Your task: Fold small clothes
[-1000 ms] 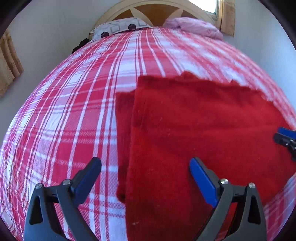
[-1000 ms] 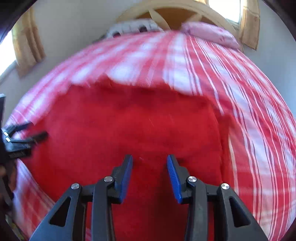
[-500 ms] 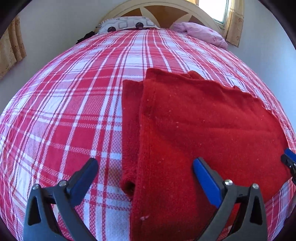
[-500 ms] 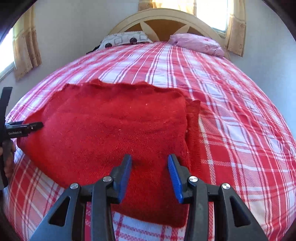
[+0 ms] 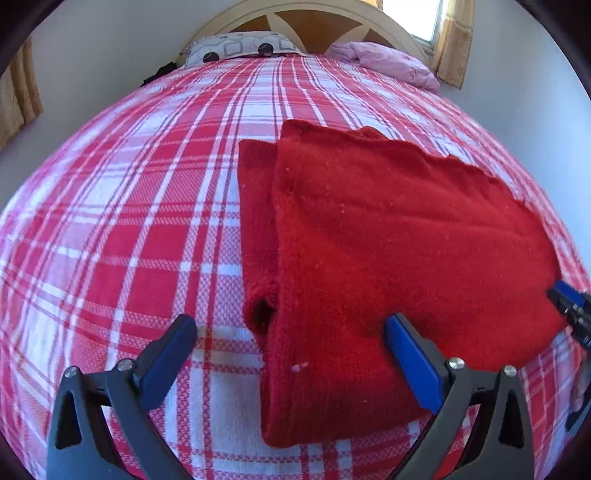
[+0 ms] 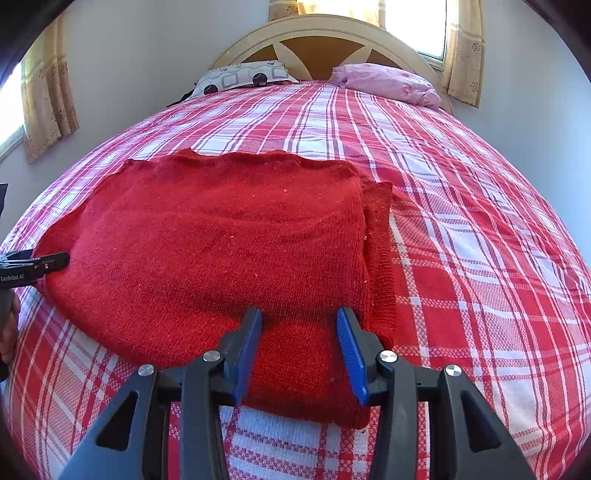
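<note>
Lying folded on plaid bedspread [image 6: 461, 258], red sweater [image 6: 221, 251], both hand-held grippers [image 5: 291, 347] [image 6: 299, 343] apart.

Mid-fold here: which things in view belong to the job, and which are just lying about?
Job:
red knit garment
left gripper
right gripper
plaid bedspread, the work surface

Lying about:
patterned pillow
pink pillow
curtains

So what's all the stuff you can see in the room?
knitted garment: one, red, folded, on the near part of the bed
bedspread: one, red and white plaid, covering the bed
pillows: two, one grey patterned, one pink, at the headboard
headboard: one, cream and brown, far end
curtains: tan, at the windows
left gripper: black, blue pads, open over the garment's edge
right gripper: same, open above the garment
</note>
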### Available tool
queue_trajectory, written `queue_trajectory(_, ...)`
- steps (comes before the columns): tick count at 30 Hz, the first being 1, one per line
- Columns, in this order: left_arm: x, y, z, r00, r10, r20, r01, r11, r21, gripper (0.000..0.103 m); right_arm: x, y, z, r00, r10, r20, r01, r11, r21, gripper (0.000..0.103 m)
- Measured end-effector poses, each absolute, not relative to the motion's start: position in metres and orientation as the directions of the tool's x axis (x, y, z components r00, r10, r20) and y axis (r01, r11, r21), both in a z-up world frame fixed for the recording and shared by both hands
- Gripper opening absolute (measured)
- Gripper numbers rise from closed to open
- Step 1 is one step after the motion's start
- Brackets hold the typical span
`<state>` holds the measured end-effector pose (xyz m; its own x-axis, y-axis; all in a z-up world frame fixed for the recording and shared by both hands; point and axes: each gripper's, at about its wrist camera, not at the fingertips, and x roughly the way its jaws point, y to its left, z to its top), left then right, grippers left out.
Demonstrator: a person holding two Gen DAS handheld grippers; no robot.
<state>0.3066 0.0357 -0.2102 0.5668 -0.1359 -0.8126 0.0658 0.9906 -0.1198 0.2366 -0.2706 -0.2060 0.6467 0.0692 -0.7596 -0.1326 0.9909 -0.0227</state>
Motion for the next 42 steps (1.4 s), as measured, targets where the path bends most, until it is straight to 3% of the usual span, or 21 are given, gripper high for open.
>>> queue_trajectory(8,0.290,0.055,-0.193,0.596,-0.146,-0.790,0.066,0.989,-0.133,0.103,0.220,-0.265,-0.186,0.681,0.082,-0.728,-0.111,0.994,0.009,0.046)
queue_trajectory(11,0.278,0.080,-0.188,0.623,-0.147,-0.769,0.025,0.985,-0.169,0.103,0.210,-0.238,-0.180,0.686,0.102,-0.721,-0.186,0.982,-0.039,0.047)
queue_trajectory(16,0.273,0.108,-0.203,0.610,-0.036,-0.791,-0.077,0.992,-0.104,0.103,0.201,-0.173,-0.189,0.640,0.161,-0.751,-0.345,0.934,-0.093,0.047)
queue_trajectory(18,0.273,0.121,-0.207,0.598,-0.065,-0.799,-0.115,0.980,-0.165,0.103,0.198,-0.149,-0.191,0.629,0.187,-0.755,-0.397,0.912,-0.105,0.048)
queue_trajectory(22,0.269,0.133,-0.206,0.631,-0.096,-0.770,-0.143,0.961,-0.236,0.103,0.183,-0.087,-0.189,0.622,0.262,-0.738,-0.532,0.833,-0.152,0.061)
queue_trajectory(27,0.264,0.141,-0.208,0.667,-0.141,-0.732,-0.132,0.944,-0.303,0.103,0.174,-0.028,-0.194,0.652,0.276,-0.706,-0.610,0.744,-0.272,0.062)
queue_trajectory(42,0.254,0.163,-0.210,0.720,-0.255,-0.646,-0.111,0.876,-0.469,0.103,0.181,0.041,-0.221,0.776,0.128,-0.617,-0.521,0.682,-0.513,0.061)
